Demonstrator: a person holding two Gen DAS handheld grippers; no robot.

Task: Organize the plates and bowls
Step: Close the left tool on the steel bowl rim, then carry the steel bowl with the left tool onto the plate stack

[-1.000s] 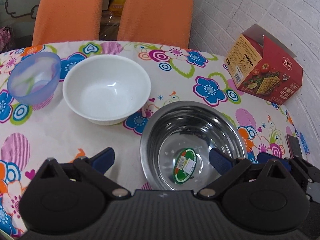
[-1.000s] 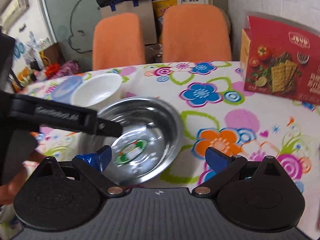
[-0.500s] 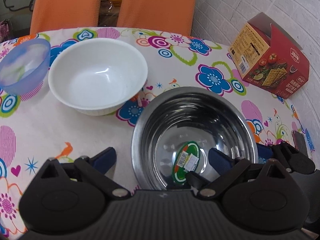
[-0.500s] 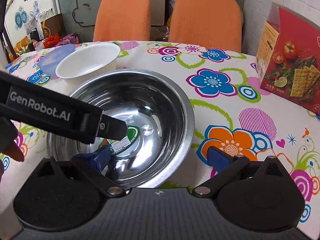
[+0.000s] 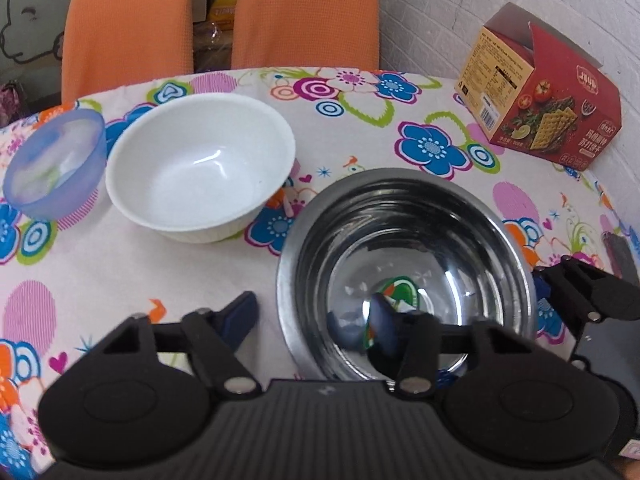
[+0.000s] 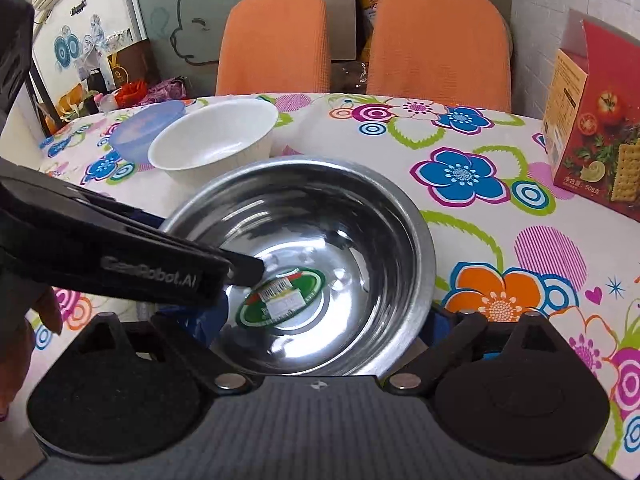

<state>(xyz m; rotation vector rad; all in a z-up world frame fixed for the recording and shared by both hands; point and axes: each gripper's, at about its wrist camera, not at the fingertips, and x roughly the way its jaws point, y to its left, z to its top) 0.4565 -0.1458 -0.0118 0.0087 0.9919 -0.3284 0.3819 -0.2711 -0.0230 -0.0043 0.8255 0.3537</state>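
- L gripper (image 5: 316, 320): jaws wide apart, straddling the near-left rim of the steel bowl (image 5: 404, 264) — one finger inside the bowl, the other outside on the tablecloth (image 5: 120, 264). Nothing pinched yet.
- R gripper (image 6: 320, 324): jaws also spread wide, one finger inside the bowl wall, the other outside the near-right rim. Not clamped that I can see.
- Change vs 1 s ago: I've brought both grippers in over the bowl; L had the bowl off beside its right finger, R sat short of the rim. Bowl itself looks to be in the same spot, flat on the table.
- Meaning, my read: both set for a rim pinch; next is close + lift, prob. to nest w/ the other bowls.
- Steel bowl: front-centre, green label sticker (image 6: 280, 300) in its bottom, white bowl (image 5: 200, 172) just beyond-left, apart; blue plastic bowl (image 5: 54, 168) further left, about touching the white one.
- L view only: both bowl interiors empty; R gripper's finger at the bowl's right edge.
- R view only: L gripper's arm crossing in from the left, a fingertip of the person's hand (image 6: 48, 312) under it.
- Cracker box (image 5: 540, 92) far right, clear of the work.
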